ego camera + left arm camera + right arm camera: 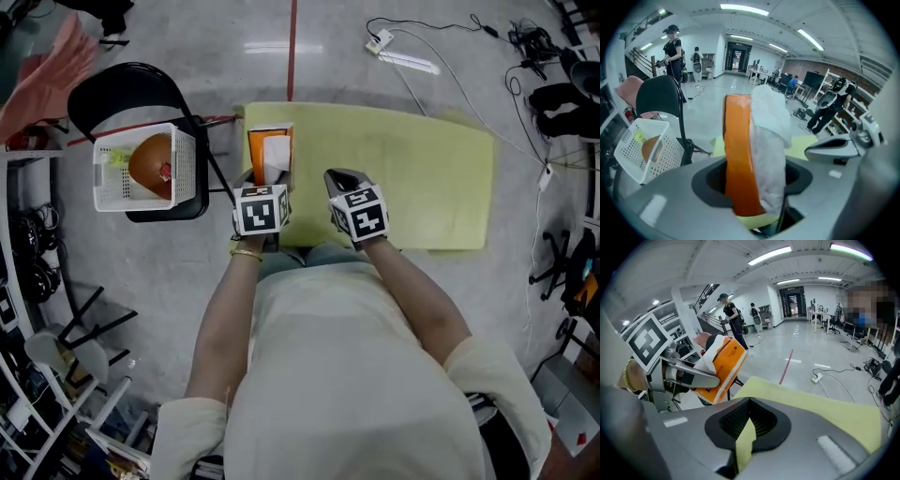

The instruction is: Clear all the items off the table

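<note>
- Above the tabletop's [422,178] near left corner, the left tongs [269,180] clamp one orange tissue pack [740,154]. The pack holds the jaws partway apart, and white tissue sticks out of it.
- Right tongs [343,180] are fully closed with nothing in them, just right of the pack.
- Risk: the pack looks gripped at one end, so it could tilt or slip on the way to the basket [183,159], and the loose tissue might pull out.
- Count: one pack, two tongs, one basket on one chair [122,84], two things in the basket. No other item shows on the tabletop.

The head view looks steeply down on the left claw [269,173], right claw [341,180] and yellow worktop [422,169] ahead of them. Each claw view sits just behind its jaws, facing forward; both share the worktop.
</note>
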`<state>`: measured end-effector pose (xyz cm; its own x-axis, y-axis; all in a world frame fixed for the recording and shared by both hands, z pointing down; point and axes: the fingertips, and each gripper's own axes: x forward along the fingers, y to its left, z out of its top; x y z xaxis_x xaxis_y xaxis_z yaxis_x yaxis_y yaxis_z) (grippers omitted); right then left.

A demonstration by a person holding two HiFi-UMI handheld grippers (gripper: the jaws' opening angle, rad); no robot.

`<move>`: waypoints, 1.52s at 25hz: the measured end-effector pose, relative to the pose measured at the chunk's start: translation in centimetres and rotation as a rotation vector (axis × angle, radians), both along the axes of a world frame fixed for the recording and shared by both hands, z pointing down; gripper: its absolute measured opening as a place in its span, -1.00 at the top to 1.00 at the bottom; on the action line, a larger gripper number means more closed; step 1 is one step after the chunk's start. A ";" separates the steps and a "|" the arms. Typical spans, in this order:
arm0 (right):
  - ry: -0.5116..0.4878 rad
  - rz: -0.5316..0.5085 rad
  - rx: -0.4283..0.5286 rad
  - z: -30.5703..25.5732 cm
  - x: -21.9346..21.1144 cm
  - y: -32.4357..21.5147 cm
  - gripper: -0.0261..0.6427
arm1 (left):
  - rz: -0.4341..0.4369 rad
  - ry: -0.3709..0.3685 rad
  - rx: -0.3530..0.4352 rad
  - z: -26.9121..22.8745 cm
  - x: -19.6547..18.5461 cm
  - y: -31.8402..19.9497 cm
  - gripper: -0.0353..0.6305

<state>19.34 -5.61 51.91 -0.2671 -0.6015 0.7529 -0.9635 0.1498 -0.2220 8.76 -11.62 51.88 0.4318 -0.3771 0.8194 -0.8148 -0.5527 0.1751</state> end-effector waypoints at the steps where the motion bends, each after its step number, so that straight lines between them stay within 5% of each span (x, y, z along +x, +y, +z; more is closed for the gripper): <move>1: 0.000 -0.008 0.004 -0.2 -0.2 0.1 0.92 | -0.006 0.001 0.005 -0.3 -0.2 0.2 0.12; 16: -0.003 -0.088 0.051 -2.7 -5.1 -0.6 0.92 | -0.123 0.048 0.038 -3.1 -6.3 1.3 0.12; 38: 0.027 -0.061 0.074 -5.4 -16.2 -6.7 0.92 | -0.134 0.063 0.029 -4.2 -20.6 -4.8 0.12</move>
<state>3.14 -12.34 46.50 -0.2849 -0.6391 0.7144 -0.9576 0.2237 -0.1818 -11.82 -16.46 47.73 0.4260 -0.4579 0.7803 -0.8696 -0.4453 0.2134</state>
